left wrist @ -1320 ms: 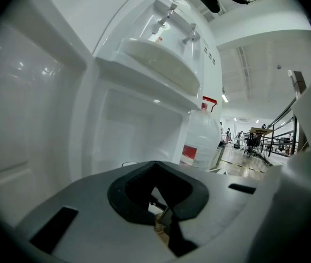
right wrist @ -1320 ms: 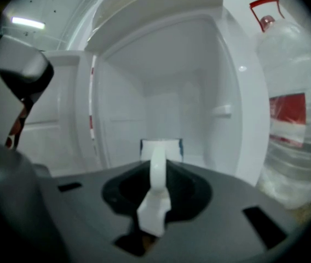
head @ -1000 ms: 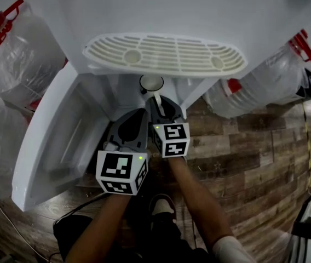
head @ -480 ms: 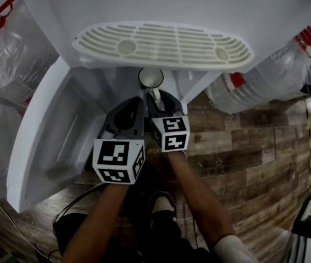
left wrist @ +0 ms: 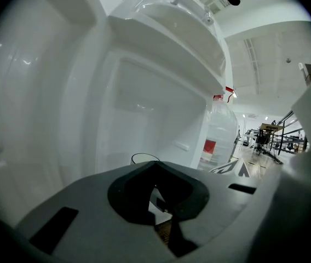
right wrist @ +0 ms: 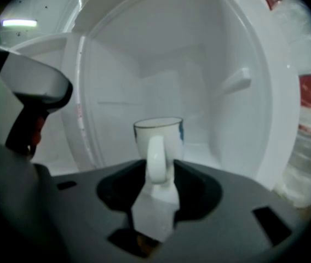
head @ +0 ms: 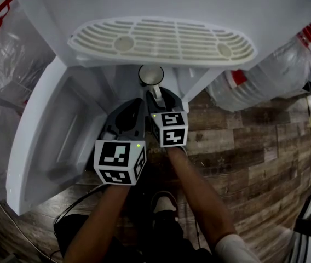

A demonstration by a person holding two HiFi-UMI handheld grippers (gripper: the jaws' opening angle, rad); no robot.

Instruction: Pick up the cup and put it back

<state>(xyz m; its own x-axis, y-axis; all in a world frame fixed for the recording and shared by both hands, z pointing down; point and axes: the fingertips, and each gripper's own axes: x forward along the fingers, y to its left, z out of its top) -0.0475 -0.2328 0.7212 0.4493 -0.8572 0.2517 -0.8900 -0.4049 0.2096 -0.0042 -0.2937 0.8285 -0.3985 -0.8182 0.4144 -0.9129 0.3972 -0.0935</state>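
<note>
A white cup [head: 151, 75] with a dark rim stands upright inside the open lower compartment of a white water dispenser [head: 199, 4]. In the right gripper view the cup [right wrist: 159, 131] faces me with its handle [right wrist: 156, 159] between the jaws. My right gripper [head: 155, 95] [right wrist: 156, 175] is opening, and its pads stand a little off the handle on both sides. My left gripper [head: 137, 109] [left wrist: 156, 189] hovers just left of it, shut and empty. From the left gripper view only the cup's rim [left wrist: 144, 158] peeks over the jaws.
The compartment door [head: 46, 141] hangs open to the left. A slotted drip tray [head: 161, 40] juts out above the cup. Large water bottles [head: 276, 81] lie to the right, and clear bottles [head: 2, 70] stand at the left. The floor [head: 254, 152] is wood.
The right gripper's jaws have spread apart around the cup's handle. Both grippers have stayed near the compartment opening, and the cup has kept its place.
</note>
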